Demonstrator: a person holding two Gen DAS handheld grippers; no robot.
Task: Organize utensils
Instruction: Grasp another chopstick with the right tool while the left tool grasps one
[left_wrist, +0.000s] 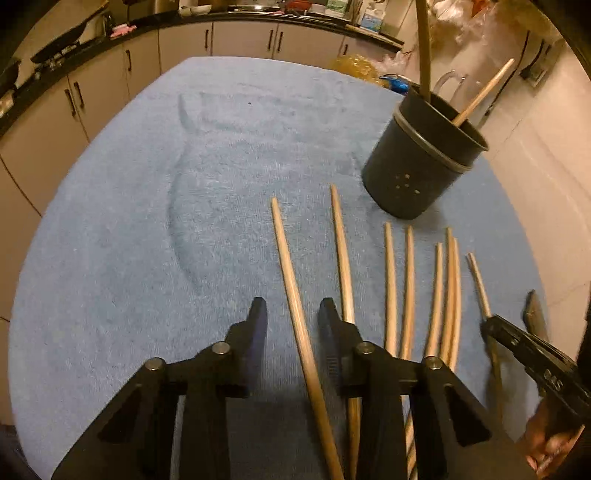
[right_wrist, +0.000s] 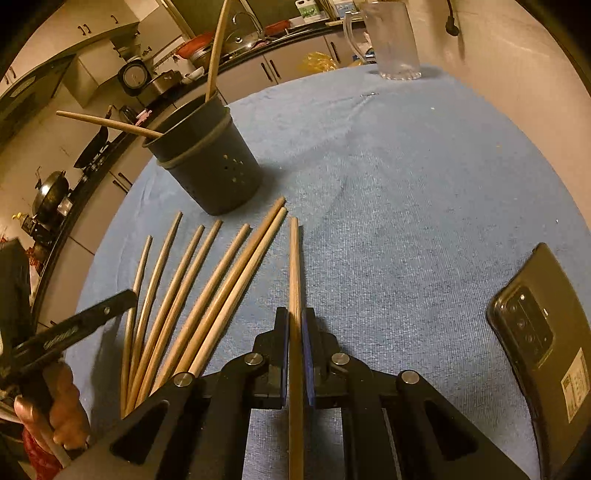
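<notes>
Eight chopsticks (right_wrist: 207, 295) fanned out side by side on the surface, on a blue towel (left_wrist: 184, 184), tips toward a dark holder (left_wrist: 417, 162). Holder upright on the towel just beyond the fan, with two more chopsticks (right_wrist: 216, 48) leaning out of it.

Left tool (left_wrist: 293, 317): jaws partly open, set astride the straddled chopstick (left_wrist: 291, 273) at the left end of the fan. A clear strip of towel visible between each pad and the wood, so no grip there. Right finger (left_wrist: 332, 325) overlapping the neighbouring stick in the left wrist view; touching or merely above it, cannot tell.

Right tool (right_wrist: 294, 325): jaws nearly closed, blue pads pressed against both sides of the pinched chopstick (right_wrist: 293, 266) at the right end of the fan. Stick running straight out between the fingers, tip pointing toward the holder; lifted or resting on the towel, cannot tell.

Off to the right of the right tool, a dark phone (right_wrist: 535, 332) face down on the towel. At the far edge, a clear glass mug (right_wrist: 395, 44), well apart from the chopsticks.
</notes>
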